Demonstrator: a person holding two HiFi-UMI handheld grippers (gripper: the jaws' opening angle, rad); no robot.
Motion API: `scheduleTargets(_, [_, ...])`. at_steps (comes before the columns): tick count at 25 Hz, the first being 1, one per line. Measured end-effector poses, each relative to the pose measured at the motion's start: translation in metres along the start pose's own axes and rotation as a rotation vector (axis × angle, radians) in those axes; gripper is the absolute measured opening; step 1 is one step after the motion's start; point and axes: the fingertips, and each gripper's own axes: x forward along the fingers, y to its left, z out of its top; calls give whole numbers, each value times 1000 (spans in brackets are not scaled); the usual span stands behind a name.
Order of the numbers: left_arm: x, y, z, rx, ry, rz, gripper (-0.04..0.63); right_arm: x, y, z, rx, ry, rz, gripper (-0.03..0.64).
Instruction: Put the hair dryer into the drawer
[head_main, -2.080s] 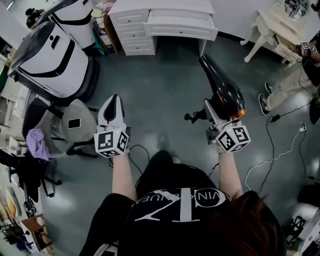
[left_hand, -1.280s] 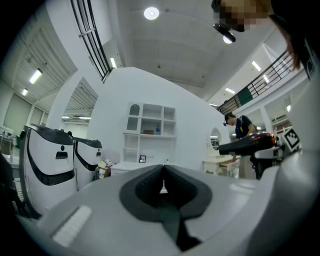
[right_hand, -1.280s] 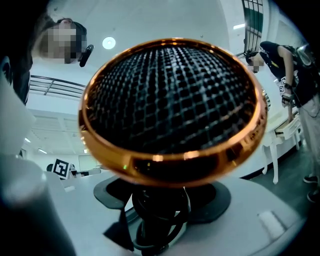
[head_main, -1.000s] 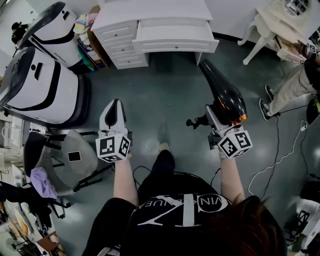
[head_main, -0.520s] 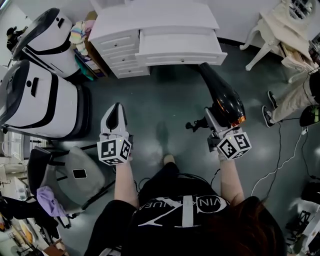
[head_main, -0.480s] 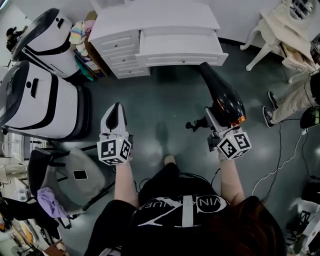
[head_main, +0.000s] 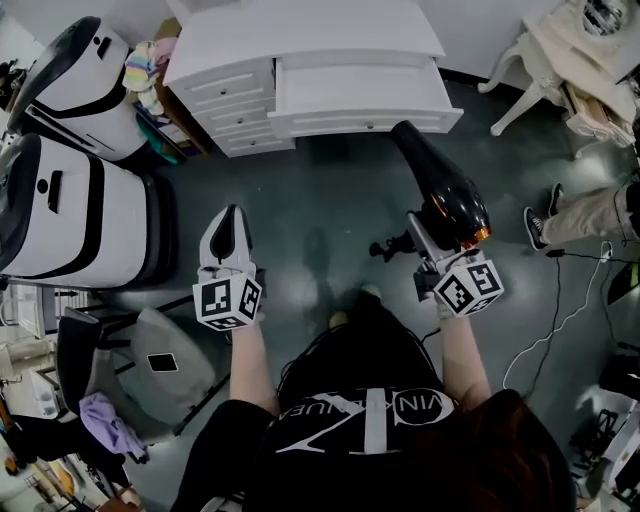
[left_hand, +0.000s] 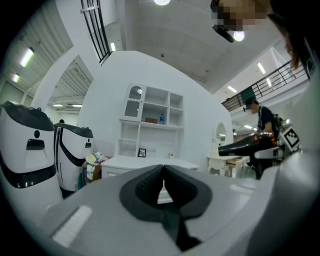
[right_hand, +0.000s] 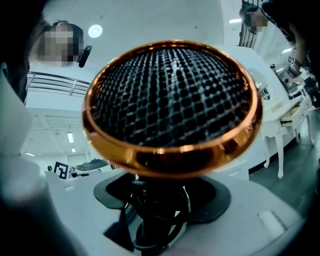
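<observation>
Here both forearms are stretched forward from the body over the grey floor (head_main: 320, 200), level with one another and well apart. The left hand-held gripper (head_main: 226, 222) is pointed toward the far side; in its own view its jaws (left_hand: 163, 172) are seen pressed together with nothing between them. The right hand-held gripper (head_main: 421, 234) is likewise aimed far, and it is clamped on the handle of the hair dryer (head_main: 446, 192), where a loop of black cord is also seen between the jaws (right_hand: 160, 210). The hair dryer (right_hand: 170, 100) is held above the floor, its copper-ringed mesh end turned back toward the person and its black nozzle directed at the right end of the drawer (head_main: 366, 122). The drawer is pulled out from under the white surface (head_main: 310, 30) and lies just beyond the nozzle, apart from it.

Compared with two seconds ago, the pose of both arms is unchanged and the grip on the hair dryer has been kept. The surface and its drawer are now seen larger and nearer to the nozzle. The grey chair (head_main: 165, 355) at the near left has slipped further back beside the person.
</observation>
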Motion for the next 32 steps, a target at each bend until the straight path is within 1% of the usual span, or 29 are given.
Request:
scheduleTargets(4, [21,7,-9,-31,5,0,0,20,-10,4,7,-1,-7,322])
scheduleTargets(7, [42,12,-10,-27,10,2,0,41,-22,8,15,-4,-2,322])
scheduleTargets(11, [77,25,-2,-14,5,10,0,81,-34,12,24,-6,20,322])
scheduleTargets(15, [114,36,3,-8,8,12,0,125,-41,17,27,7,57,322])
scheduleTargets(26, [219,48,10,-10,25,1,0,231,-69,35,6,66,144,322])
scheduleTargets(32, [265,44,11,0,33,-14,0,268,-87,44,-32,88,185,322])
